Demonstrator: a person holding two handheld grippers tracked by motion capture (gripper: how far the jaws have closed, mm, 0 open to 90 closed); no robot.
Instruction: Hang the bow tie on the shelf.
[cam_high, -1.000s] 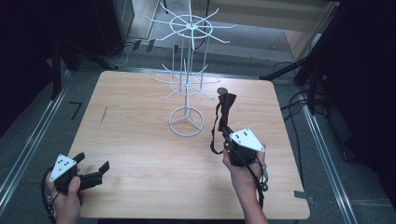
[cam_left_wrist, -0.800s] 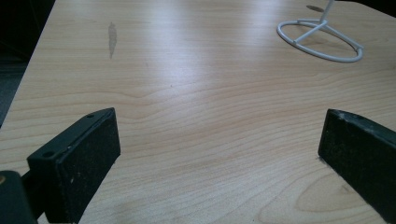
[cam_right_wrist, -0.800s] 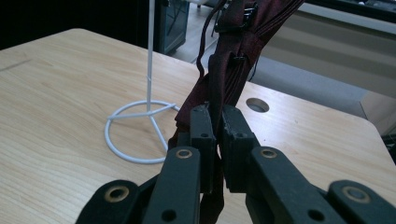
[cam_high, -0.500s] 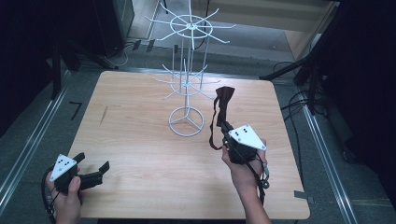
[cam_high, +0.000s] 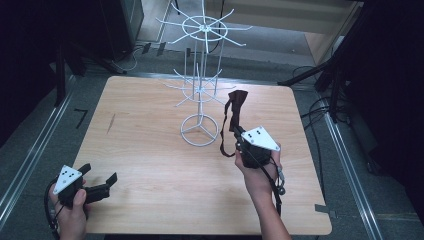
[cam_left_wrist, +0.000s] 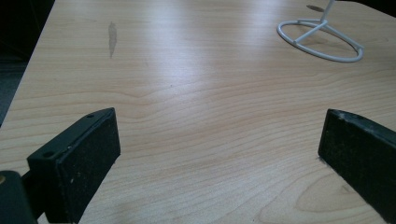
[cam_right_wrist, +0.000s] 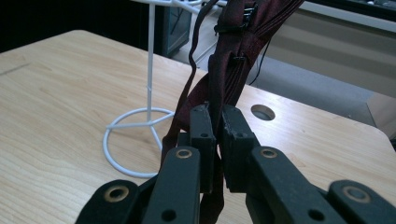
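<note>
Pale wood-grain covers the surface (cam_high: 150, 150) in the high view, with a white wire rack (cam_high: 200, 90) standing toward its far middle on a ring base. Just right of that base, the right gripper (cam_high: 239, 134) is raised above the surface, pinching a dark maroon strap (cam_high: 235, 107) that rises from it and ends level with the rack's lower tier of hooks, close beside them; a thin loop of the strap hangs toward the rack's base. Well to the left of the rack and nearer the person, the left gripper (cam_high: 97, 182) sits low at the surface's near corner, its jaws spread. Black cables and dark stands lie on the floor beyond and right of the rack.

From the left gripper view, the left gripper (cam_left_wrist: 219, 154) has both jaws wide apart over bare wood, the rack's ring base (cam_left_wrist: 320, 39) far ahead to the right and a dark smudge (cam_left_wrist: 112, 37) far ahead to the left.

From the right gripper view, the right gripper (cam_right_wrist: 215, 121) is pressed together on the maroon strap (cam_right_wrist: 233, 60), which climbs out of frame. The rack's post and ring base (cam_right_wrist: 135, 135) stand left of the strap, and a round hole (cam_right_wrist: 263, 112) in the surface lies just right of it.
</note>
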